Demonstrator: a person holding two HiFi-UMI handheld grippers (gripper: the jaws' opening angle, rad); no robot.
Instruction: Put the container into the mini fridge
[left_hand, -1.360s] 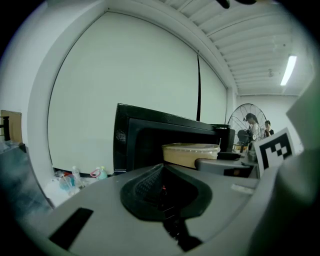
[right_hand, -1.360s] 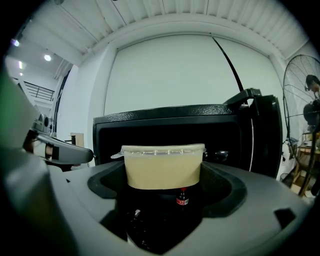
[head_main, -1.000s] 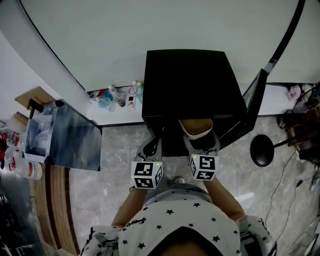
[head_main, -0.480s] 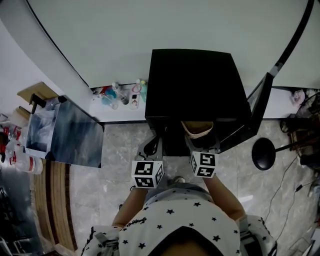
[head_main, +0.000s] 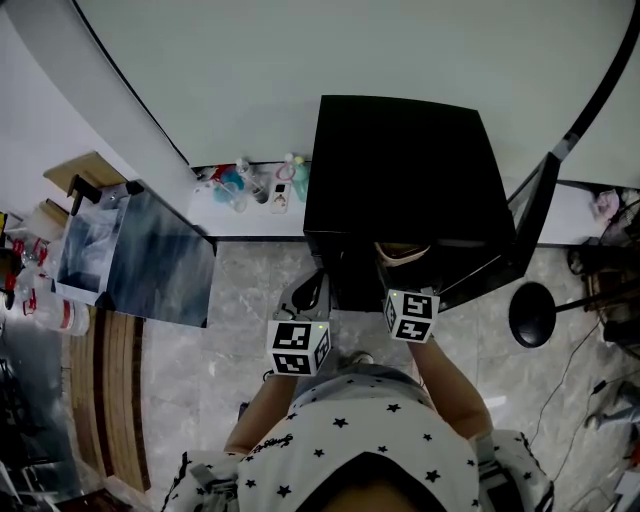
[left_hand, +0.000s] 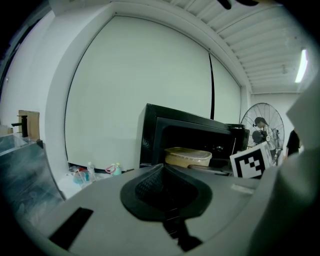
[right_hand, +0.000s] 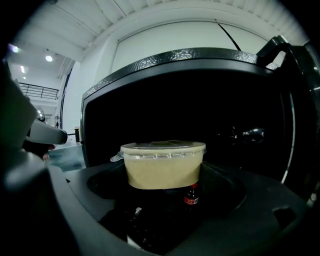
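Holding container (right_hand: 162, 169) at mini fridge (head_main: 400, 170) mouth, frame centre.
Clamped in right gripper (right_hand: 165, 192); left gripper (left_hand: 166, 189) closed empty; set-down pending.

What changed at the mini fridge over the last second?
The right gripper carried the lidded container forward, deeper into the open mini fridge, so less of it shows in the head view. It stays gripped. The left gripper stayed shut and empty in front of the fridge, and the fridge door stayed open.
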